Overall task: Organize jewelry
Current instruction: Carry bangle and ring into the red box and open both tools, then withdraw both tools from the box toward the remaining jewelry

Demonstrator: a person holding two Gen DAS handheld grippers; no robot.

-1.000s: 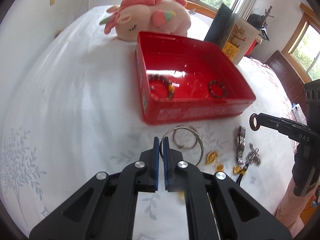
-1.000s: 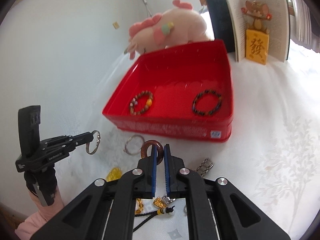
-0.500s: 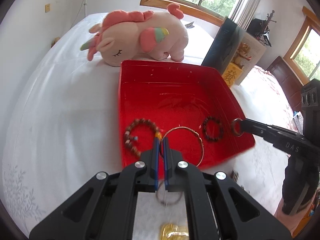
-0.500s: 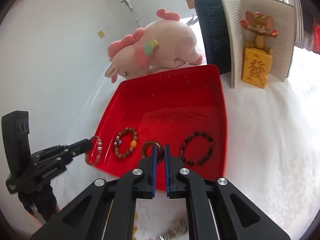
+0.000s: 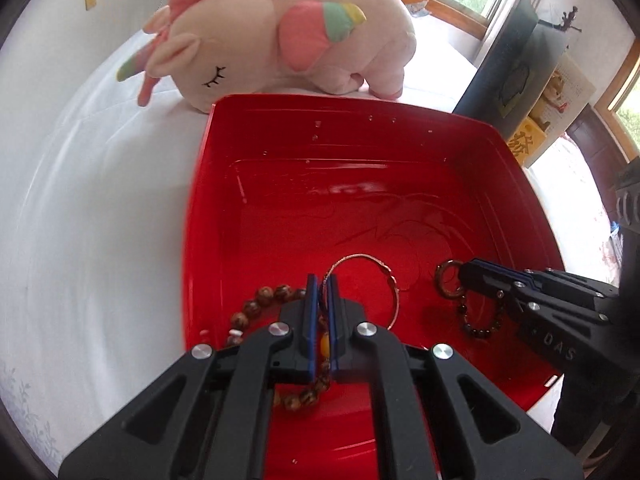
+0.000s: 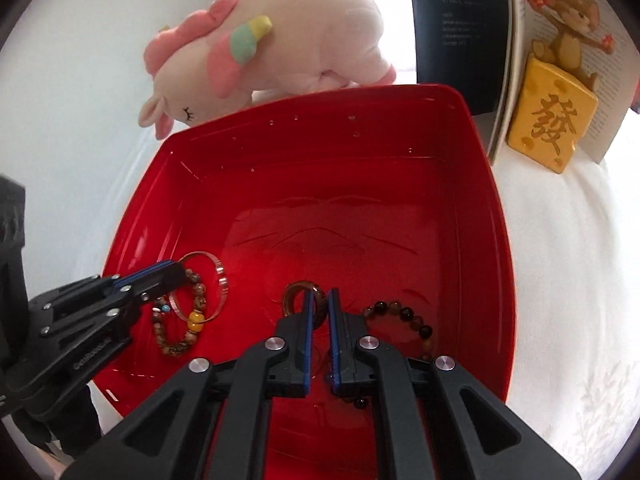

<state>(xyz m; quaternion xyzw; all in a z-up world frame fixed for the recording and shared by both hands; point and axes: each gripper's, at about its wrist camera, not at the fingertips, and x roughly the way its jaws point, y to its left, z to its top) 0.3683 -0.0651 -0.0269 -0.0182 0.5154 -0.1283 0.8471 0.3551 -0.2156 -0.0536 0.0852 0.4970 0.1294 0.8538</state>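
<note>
Left wrist view: the left gripper (image 5: 321, 280) is clamped on a thin metal bangle (image 5: 384, 276), which hangs over the near part of the red tray (image 5: 200, 208). Under it, by the tray's near left corner, lies a brown bead bracelet (image 5: 256, 308) with an amber bead. The right gripper (image 5: 460, 276) comes in from the right edge, pinching a small brown ring (image 5: 446, 280) above a dark bead bracelet (image 5: 480, 326) on the tray floor near the right wall. A pink plush unicorn (image 5: 280, 28) lies on the white bedspread (image 5: 80, 200) just beyond the tray's far wall; an open book (image 5: 516, 60) stands past the far right corner.

Right wrist view: the right gripper (image 6: 319, 296) holds the brown ring (image 6: 298, 300) between closed fingers, over the near middle of the tray (image 6: 480, 208). The dark bead bracelet (image 6: 404, 316) lies just right of it. At the tray's left side the left gripper (image 6: 180, 276) grips the bangle (image 6: 218, 280), which overlaps the brown bead bracelet (image 6: 192, 320). The unicorn (image 6: 272, 40) lies past the far wall. At the far right the book (image 6: 460, 20) stands upright, with a mouse-on-cheese figurine (image 6: 556, 120) before its pages.
</note>
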